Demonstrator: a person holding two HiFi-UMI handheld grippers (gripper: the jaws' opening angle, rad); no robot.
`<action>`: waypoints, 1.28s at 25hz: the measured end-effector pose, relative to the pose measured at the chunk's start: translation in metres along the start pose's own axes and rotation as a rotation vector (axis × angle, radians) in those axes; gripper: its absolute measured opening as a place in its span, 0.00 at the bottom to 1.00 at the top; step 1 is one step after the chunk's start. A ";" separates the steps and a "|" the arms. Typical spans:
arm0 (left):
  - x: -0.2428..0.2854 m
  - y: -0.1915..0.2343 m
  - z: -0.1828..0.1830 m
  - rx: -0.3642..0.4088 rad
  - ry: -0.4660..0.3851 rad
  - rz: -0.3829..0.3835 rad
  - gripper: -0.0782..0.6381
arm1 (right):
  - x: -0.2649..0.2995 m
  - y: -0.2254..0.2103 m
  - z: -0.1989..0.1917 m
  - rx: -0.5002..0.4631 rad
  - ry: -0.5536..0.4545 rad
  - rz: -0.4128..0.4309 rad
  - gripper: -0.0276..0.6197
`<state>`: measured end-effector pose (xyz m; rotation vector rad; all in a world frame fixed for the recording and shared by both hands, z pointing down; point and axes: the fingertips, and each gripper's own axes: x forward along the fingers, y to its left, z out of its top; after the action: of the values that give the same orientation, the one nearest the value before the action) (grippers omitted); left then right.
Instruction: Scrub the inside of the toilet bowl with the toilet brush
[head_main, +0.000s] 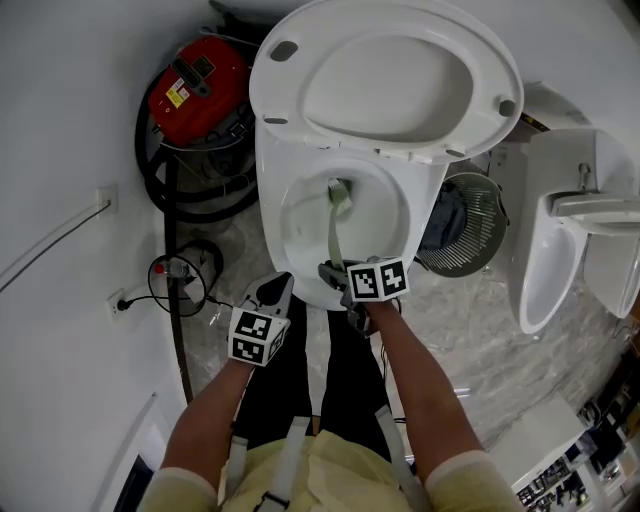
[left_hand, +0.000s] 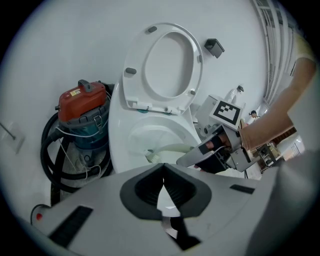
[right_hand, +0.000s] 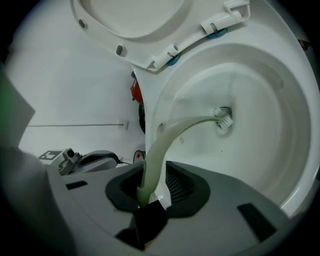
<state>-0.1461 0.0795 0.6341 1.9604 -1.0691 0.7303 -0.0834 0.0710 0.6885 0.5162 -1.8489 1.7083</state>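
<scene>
Scrubbing seems mid-course or ending: the toilet brush (right_hand: 156, 155) head rests at the toilet bowl (right_hand: 280, 125) drain, handle loose between parted jaws of the right gripper (right_hand: 159, 186); left gripper (left_hand: 163, 187) clenched, empty.

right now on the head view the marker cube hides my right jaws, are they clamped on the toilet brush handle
Observer: No. In the right gripper view the jaws of the right gripper stand apart. The pale green toilet brush handle rests against one pad, with a gap to the other.
Operator: and the left one, holding anything
Observer: Nothing. The left gripper view shows the jaws of the left gripper shut together and empty, pointed toward the toilet bowl.
</scene>
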 end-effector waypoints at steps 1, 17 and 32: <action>0.000 0.000 -0.001 -0.001 0.002 0.001 0.12 | 0.001 0.000 0.001 0.017 -0.012 0.003 0.19; 0.001 0.015 -0.006 -0.027 0.012 0.017 0.12 | 0.027 0.006 -0.002 0.123 0.049 0.056 0.30; 0.003 0.032 -0.010 -0.037 0.022 0.024 0.12 | 0.035 -0.001 0.019 0.307 -0.094 -0.009 0.23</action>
<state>-0.1740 0.0753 0.6535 1.9074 -1.0871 0.7387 -0.1119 0.0556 0.7110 0.7367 -1.6495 2.0052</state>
